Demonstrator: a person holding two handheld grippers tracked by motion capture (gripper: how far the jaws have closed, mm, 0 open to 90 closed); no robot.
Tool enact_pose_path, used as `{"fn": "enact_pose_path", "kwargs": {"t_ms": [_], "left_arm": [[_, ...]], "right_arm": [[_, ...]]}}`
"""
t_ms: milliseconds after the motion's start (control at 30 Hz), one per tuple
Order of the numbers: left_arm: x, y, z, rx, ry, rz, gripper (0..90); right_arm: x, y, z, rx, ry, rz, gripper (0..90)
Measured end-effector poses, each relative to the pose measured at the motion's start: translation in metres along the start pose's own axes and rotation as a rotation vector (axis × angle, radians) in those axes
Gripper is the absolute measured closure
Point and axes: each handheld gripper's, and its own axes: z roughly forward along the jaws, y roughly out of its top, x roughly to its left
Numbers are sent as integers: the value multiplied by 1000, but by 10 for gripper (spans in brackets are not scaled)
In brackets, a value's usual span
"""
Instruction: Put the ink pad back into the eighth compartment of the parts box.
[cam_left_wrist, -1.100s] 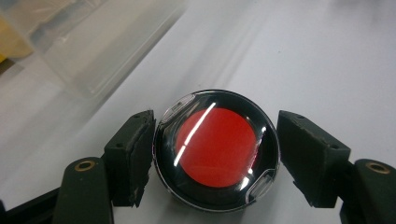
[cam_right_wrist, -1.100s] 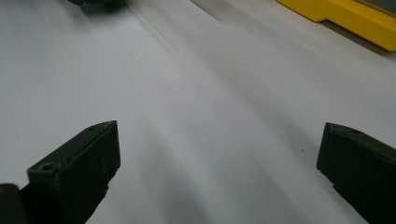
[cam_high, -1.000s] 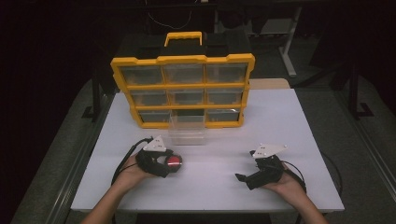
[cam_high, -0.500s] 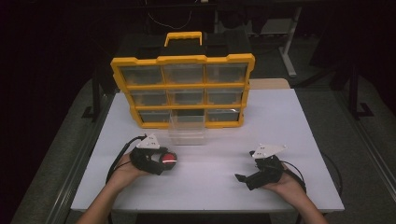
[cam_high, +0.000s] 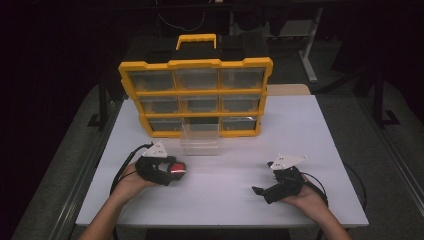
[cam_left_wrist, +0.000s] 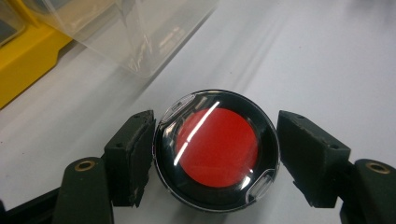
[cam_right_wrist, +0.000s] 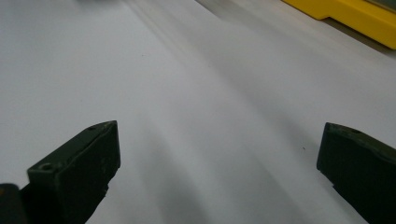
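Left gripper view: the left gripper (cam_left_wrist: 215, 156) is clamped on a round black case with a red centre (cam_left_wrist: 216, 150), held just above the white surface (cam_left_wrist: 303, 60) near the clear drawer (cam_left_wrist: 140, 32). The right gripper (cam_right_wrist: 217, 163) rests with jaws wide apart, holding nothing.

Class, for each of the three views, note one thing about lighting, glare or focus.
High view: the white table is brightly lit and the room behind the yellow organiser is nearly black. Left gripper view: white streaks of glare cross the red round case, which is sharp. Right gripper view: the table is streaked with soft, blurred bands.
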Motion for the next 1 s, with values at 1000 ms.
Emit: {"fn": "enact_pose_path", "kwargs": {"t_ms": [1000], "left_arm": [[3, 21, -16, -10, -17, 13, 294]], "right_arm": [[-1, 0, 0, -6, 2, 4, 0]]}}
